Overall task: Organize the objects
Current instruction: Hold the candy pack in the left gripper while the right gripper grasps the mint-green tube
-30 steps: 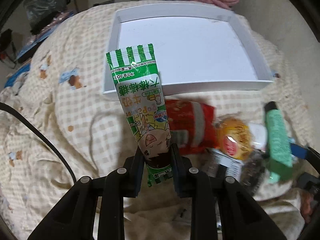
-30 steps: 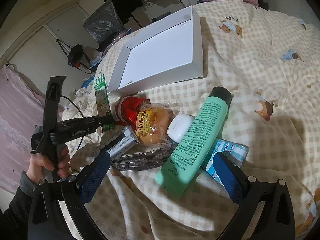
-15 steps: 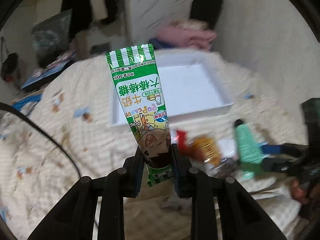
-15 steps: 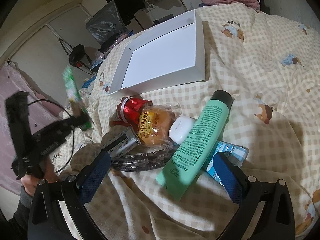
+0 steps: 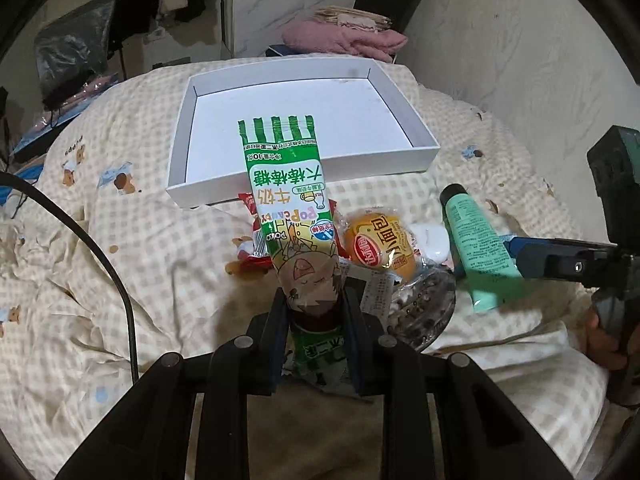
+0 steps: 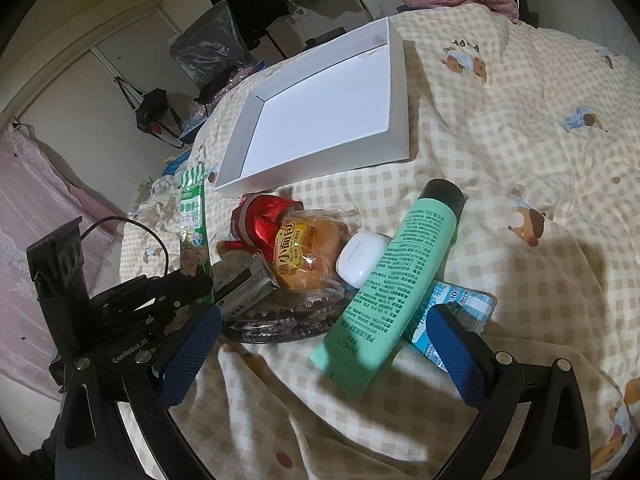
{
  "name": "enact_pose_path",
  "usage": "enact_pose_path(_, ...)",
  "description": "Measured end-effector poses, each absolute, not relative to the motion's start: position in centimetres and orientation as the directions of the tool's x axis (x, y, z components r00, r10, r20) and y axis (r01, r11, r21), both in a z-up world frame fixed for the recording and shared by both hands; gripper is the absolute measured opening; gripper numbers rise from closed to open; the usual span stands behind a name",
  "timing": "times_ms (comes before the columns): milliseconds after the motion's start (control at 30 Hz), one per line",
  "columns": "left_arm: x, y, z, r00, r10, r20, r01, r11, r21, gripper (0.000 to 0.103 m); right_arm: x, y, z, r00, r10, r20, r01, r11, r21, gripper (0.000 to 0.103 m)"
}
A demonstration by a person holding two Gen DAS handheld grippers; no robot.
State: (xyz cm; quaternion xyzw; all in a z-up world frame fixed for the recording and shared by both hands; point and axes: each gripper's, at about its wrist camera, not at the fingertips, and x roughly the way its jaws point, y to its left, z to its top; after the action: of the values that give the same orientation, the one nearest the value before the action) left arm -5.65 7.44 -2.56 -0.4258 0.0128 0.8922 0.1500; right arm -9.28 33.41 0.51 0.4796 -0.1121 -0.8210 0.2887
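The left gripper [image 5: 316,312] pinches the lower part of a glossy green-and-white candy packet [image 5: 290,208], a long flat foil sachet with a striped crimped end that stands up toward 12 o'clock. The right gripper [image 6: 320,344], its blue textured pads [image 6: 188,348] spread wide, holds nothing; between and just beyond them lies a smooth mint-green tube [image 6: 396,276] with a black cap, slanting toward 1 o'clock over a blue-and-white pack [image 6: 460,312]. At 11 o'clock of the tube sit a rounded white earbud case [image 6: 360,256], a bun in crinkly clear wrap [image 6: 304,248], a shiny red foil packet [image 6: 260,216] and a ridged clear plastic lid [image 6: 280,320]. Everything rests on a bed under a rumpled cream checked quilt [image 6: 500,120] printed with bears. Farther off at 12 o'clock lies a shallow white cardboard box [image 5: 180,152], then pink folded blankets [image 5: 344,38] against a pale wall.
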Motion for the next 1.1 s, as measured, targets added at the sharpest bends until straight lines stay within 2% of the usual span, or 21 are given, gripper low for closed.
enact_pose_path(333, -6.0, 5.8, -3.1, -0.585, 0.325, -0.743, -0.254, -0.944, -0.212, 0.026, -9.5, 34.2, 1.1, -0.402, -0.577, -0.711, 0.330, -0.815, 0.475, 0.103)
enact_pose_path(467, -5.8, 6.1, -3.0, -0.586, 0.344, -0.733, -0.281, -0.935, -0.215, 0.026, -10.2, 35.6, 3.6, -0.444, -0.584, -0.680, 0.339, -0.811, 0.476, 0.103)
enact_pose_path(700, -5.6, 7.2, -3.0, -0.591, 0.309, -0.745, -0.298, -0.942, -0.154, 0.026, -13.3, 37.1, 6.4, -0.433, -0.381, -0.817, 0.349, -0.906, 0.238, 0.103)
enact_pose_path(833, -5.7, 7.2, -3.2, -0.587, 0.302, -0.751, -0.291, -0.945, -0.152, 0.026, -13.3, 36.5, 5.2, -0.365, -0.346, -0.864, 0.393, -0.899, 0.194, 0.090)
enact_pose_path(900, -6.0, 7.3, -3.4, -0.574, 0.294, -0.764, -0.288, -0.946, -0.148, 0.026, -13.5, 36.0, 3.7, -0.278, -0.378, -0.883, 0.392, -0.884, 0.255, 0.072)
enact_pose_path(967, -6.0, 7.3, -3.6, -0.573, 0.291, -0.767, -0.289, -0.947, -0.143, 0.026, -13.7, 35.2, 2.0, -0.188, -0.385, -0.904, 0.351, -0.885, 0.304, 0.060)
enact_pose_path(1067, -5.9, 7.4, -3.5, -0.579, 0.286, -0.764, -0.292, -0.947, -0.133, 0.026, -13.6, 33.9, 0.2, -0.102, -0.379, -0.920, 0.299, -0.893, 0.335, 0.049)
enact_pose_path(1100, -5.9, 7.5, -3.5, -0.578, 0.285, -0.765, -0.293, -0.947, -0.132, 0.026, -13.6, 33.6, -0.1, -0.086, -0.386, -0.918, 0.285, -0.893, 0.349, 0.048)
